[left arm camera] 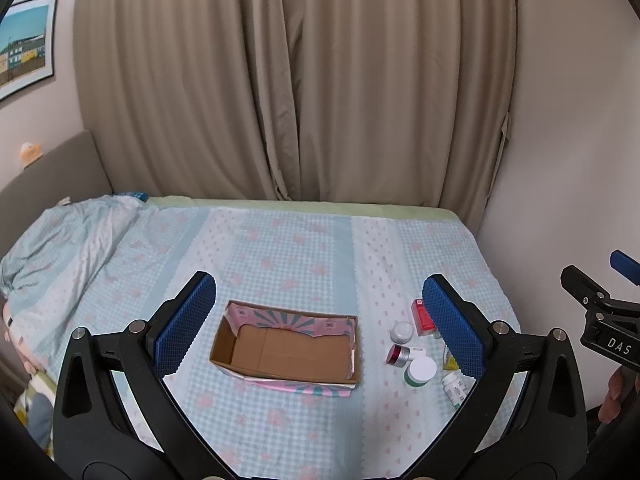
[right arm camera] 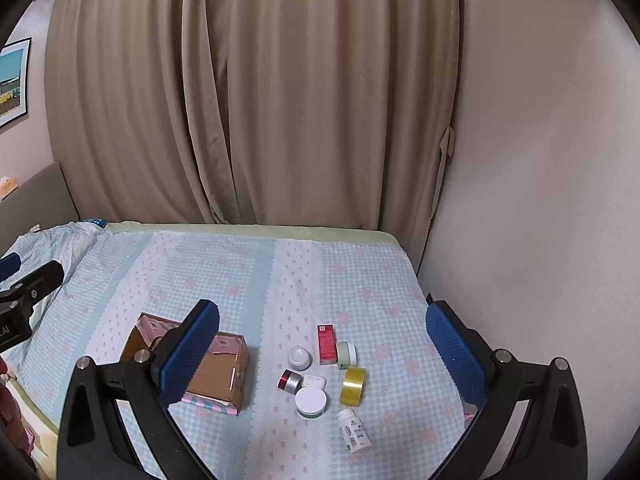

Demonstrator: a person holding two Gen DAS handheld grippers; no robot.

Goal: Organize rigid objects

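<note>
An open, empty cardboard box (left arm camera: 286, 350) with pink patterned flaps sits on the bed; it also shows in the right wrist view (right arm camera: 216, 376). To its right lies a cluster: a red carton (right arm camera: 327, 344), a white jar (right arm camera: 300, 358), a pale green jar (right arm camera: 347, 354), a red-and-silver jar (right arm camera: 290, 381), a small white case (right arm camera: 314, 381), a white-lidded green jar (right arm camera: 311, 401), a yellow tape roll (right arm camera: 353, 386) and a white pill bottle (right arm camera: 354, 430). My left gripper (left arm camera: 320, 320) is open above the box. My right gripper (right arm camera: 324, 352) is open above the cluster.
The bed (left arm camera: 304, 248) has a light blue checked cover with pink flowers. A bunched blanket (left arm camera: 68, 236) lies at the far left. Beige curtains (left arm camera: 296, 80) hang behind the bed. A wall (right arm camera: 540, 200) runs along the bed's right edge.
</note>
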